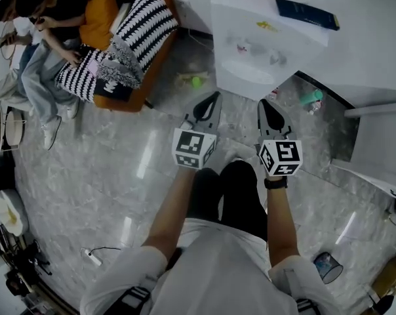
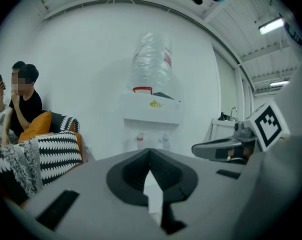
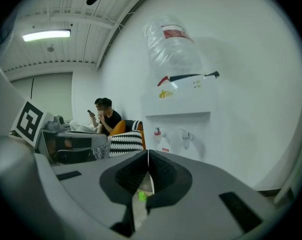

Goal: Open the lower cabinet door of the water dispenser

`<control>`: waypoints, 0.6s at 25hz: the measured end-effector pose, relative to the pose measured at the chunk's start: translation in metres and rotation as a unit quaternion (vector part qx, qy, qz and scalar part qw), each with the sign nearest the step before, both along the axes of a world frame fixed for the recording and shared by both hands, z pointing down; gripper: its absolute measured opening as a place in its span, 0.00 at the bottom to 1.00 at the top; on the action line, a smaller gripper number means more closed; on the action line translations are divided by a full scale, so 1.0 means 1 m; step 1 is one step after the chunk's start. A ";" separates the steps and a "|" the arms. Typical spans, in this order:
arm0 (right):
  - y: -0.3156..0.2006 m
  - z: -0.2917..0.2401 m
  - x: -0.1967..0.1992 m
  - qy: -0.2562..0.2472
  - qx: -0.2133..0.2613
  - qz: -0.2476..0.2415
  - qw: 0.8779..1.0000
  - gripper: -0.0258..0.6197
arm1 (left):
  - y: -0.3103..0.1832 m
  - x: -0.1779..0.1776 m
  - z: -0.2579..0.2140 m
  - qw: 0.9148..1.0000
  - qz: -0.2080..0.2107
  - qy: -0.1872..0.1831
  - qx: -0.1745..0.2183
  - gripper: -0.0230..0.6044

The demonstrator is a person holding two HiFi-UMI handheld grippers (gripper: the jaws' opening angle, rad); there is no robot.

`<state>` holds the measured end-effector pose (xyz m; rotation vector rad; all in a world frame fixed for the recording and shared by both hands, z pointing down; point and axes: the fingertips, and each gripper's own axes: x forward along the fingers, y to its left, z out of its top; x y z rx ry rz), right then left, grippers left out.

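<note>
1. Surroundings: an orange sofa (image 1: 129, 102) with black-and-white zigzag cushions (image 1: 142, 28) stands left of the water dispenser (image 1: 250, 44), and two people (image 1: 44, 31) sit on it. A green ball (image 1: 197, 82) lies on the floor (image 1: 106, 176) between the sofa and the dispenser base. A green bottle (image 1: 311, 97) lies by the dispenser's right side.
2. Approach path: both grippers are held side by side, near the dispenser front but apart from it, with only glossy floor between.
3. Left gripper (image 1: 215, 97): jaws closed tip to tip, nothing between them.
4. Right gripper (image 1: 263, 104): jaws likewise pressed together, empty.
5. Task item: the lower cabinet door cannot be made out. Each gripper view hides the lower front behind its own grey body, and the head view looks down on the dispenser top.
6. View differences: the gripper views show a clear bottle (image 3: 173, 44) upturned on the dispenser and the taps (image 3: 157, 132). Only the head view shows the floor and the ball.
7. Materials: the dispenser is a smooth white box, the floor is shiny with grey veins, and the pads (image 3: 163, 171) are black and ridged.
</note>
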<state>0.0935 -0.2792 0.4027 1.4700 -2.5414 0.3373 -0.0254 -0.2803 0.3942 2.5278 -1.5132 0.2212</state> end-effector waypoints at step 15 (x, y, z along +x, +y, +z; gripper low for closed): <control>-0.047 0.169 0.014 0.020 0.055 -0.009 0.998 0.06 | -0.049 0.012 0.170 0.999 0.038 0.006 0.035 0.06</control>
